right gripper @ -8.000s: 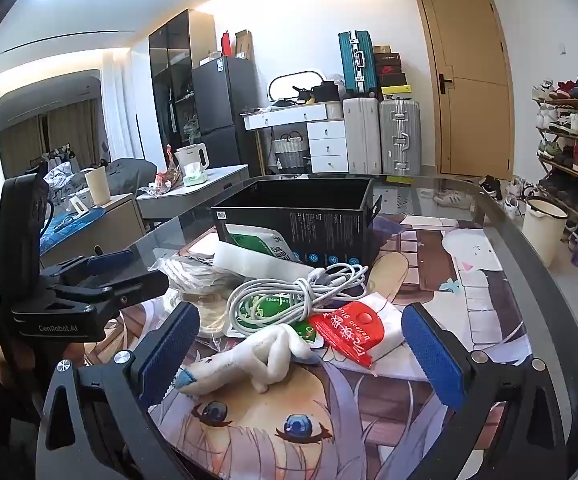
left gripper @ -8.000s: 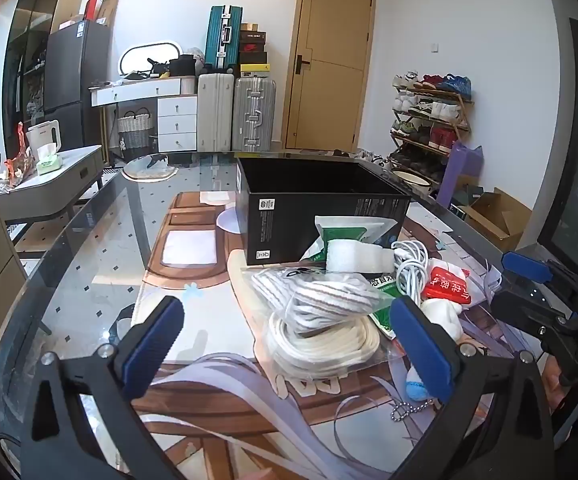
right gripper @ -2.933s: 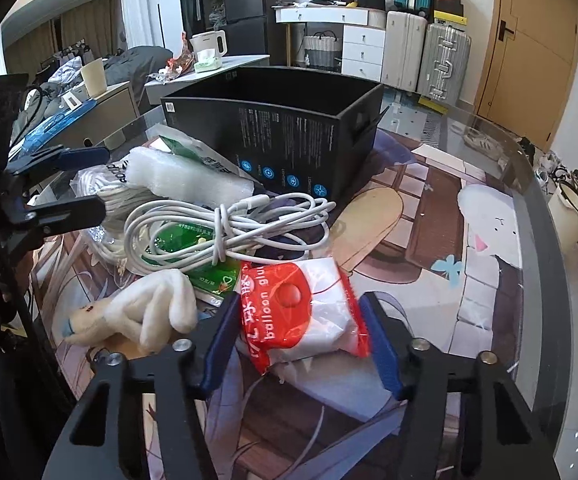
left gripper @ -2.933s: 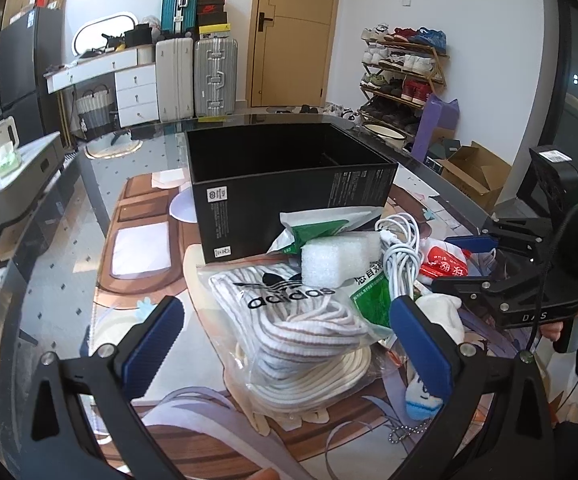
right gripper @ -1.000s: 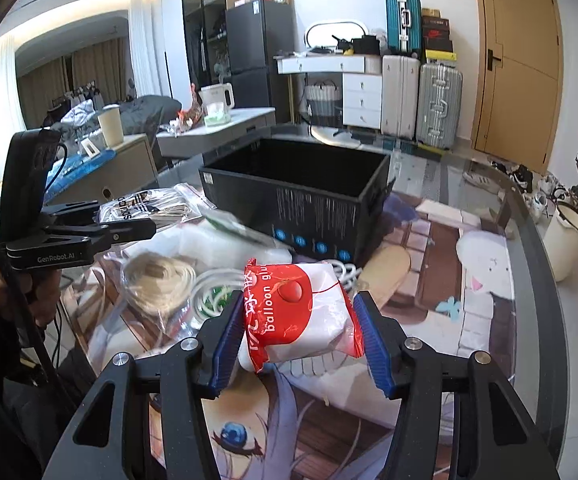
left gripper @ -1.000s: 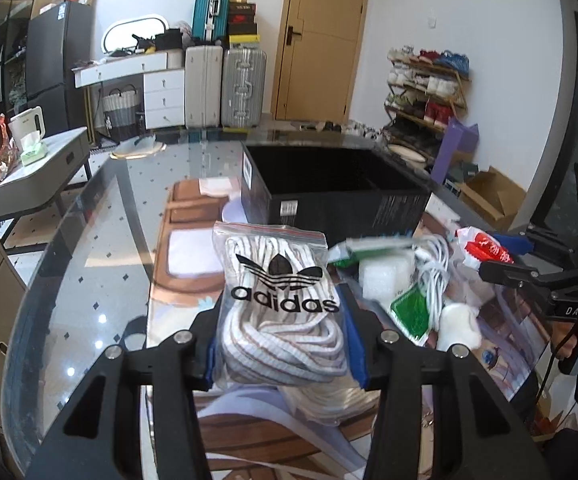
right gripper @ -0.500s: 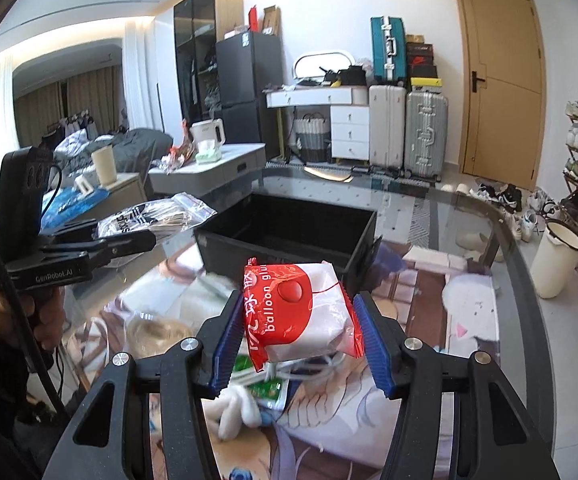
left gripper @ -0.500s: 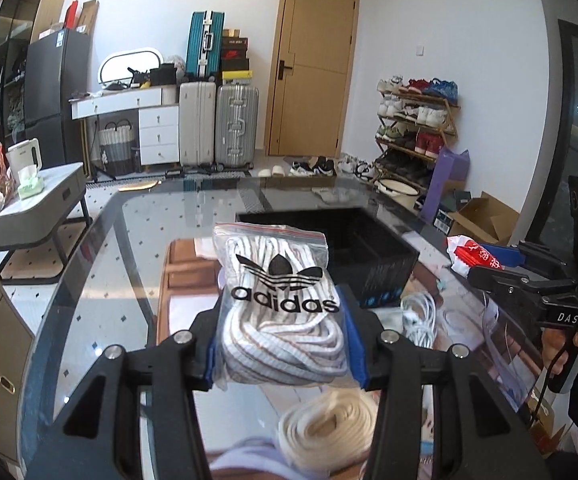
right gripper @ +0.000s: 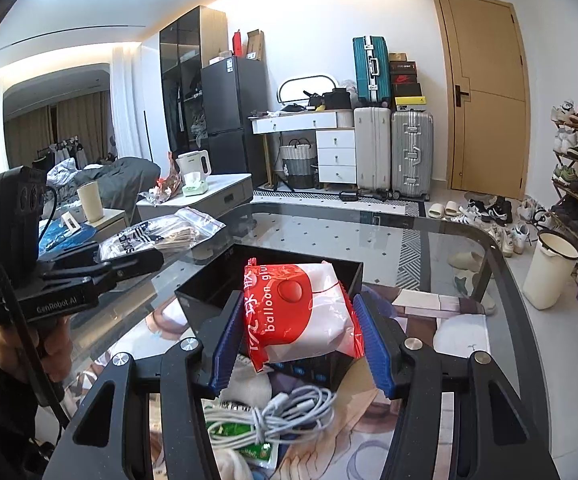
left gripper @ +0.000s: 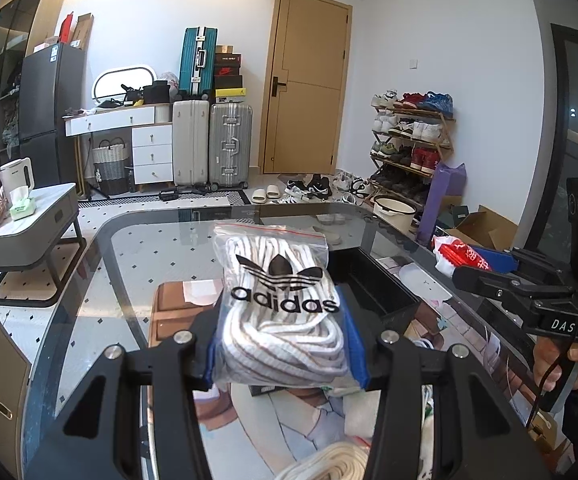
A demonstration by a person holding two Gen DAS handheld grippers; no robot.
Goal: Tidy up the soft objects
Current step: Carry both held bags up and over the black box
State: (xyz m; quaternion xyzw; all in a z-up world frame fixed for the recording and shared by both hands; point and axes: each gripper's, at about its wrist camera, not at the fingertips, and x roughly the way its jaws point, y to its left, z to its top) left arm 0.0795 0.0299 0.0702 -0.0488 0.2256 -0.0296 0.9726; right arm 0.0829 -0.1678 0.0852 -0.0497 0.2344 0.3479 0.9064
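Box (right gripper: 217, 280) on table (right gripper: 429, 240), cable (right gripper: 289, 408) before box

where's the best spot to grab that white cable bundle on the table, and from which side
Grip the white cable bundle at its middle, where wraps cinch the loops together, coming from above with fingers across the strands. The loose loops would likely slip or unravel. Both grippers are full, the right gripper holding the balloon packet.

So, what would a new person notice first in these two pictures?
The clear zip bag of striped laces with the black adidas logo, clamped in the left gripper. Then the red-and-white balloon glue packet squeezed in the right gripper, both raised above the open black cardboard box on the glass table.
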